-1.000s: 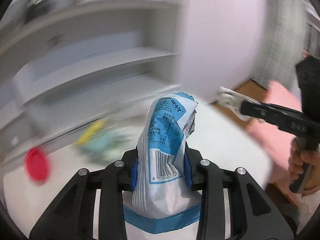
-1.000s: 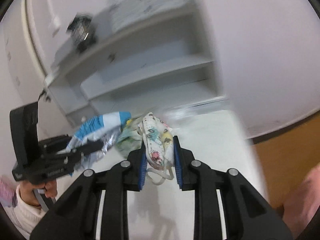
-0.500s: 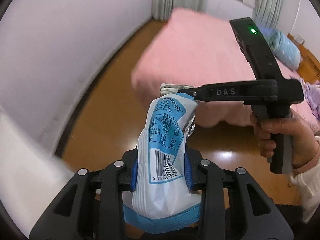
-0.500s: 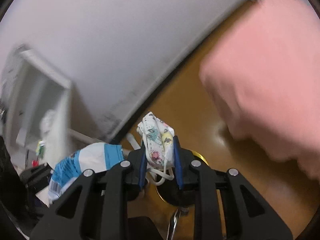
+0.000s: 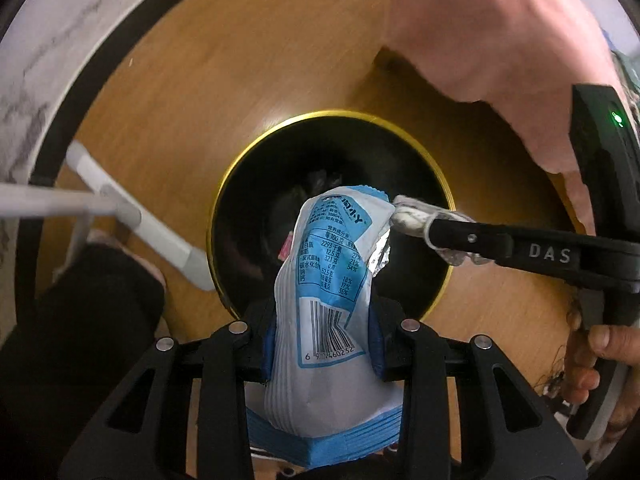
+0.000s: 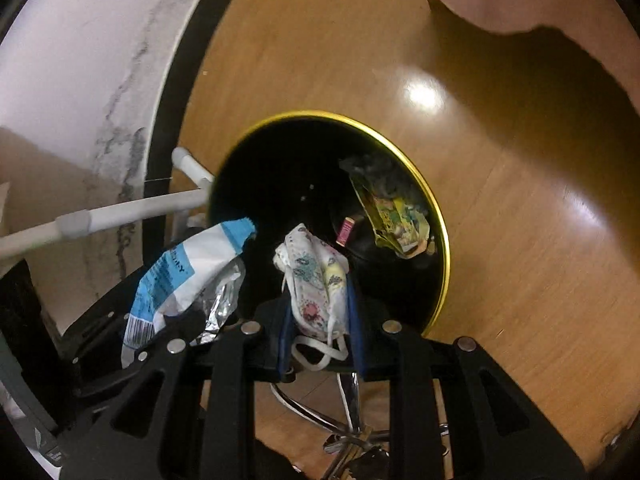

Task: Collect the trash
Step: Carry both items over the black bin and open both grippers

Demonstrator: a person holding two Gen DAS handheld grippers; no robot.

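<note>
Below, wood floor (image 6: 520,220), then the black gold-rimmed bin (image 5: 447,216) standing on it, mouth up, some trash already inside. Left gripper (image 5: 322,344) has its jaws clamped on a blue-white wrapper (image 5: 328,280), poised over the mouth. Right gripper (image 6: 320,320) pinches a floral mask (image 6: 316,280) over the bin too. Both look positioned so a release drops straight in.

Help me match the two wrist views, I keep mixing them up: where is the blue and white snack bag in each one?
Left wrist view: the snack bag stands at bottom centre, clamped in the left gripper, its top over the bin.
Right wrist view: the snack bag lies at lower left, tilted toward the bin.
Shared landmark: the black bin with the gold rim, centre of both views.
</note>
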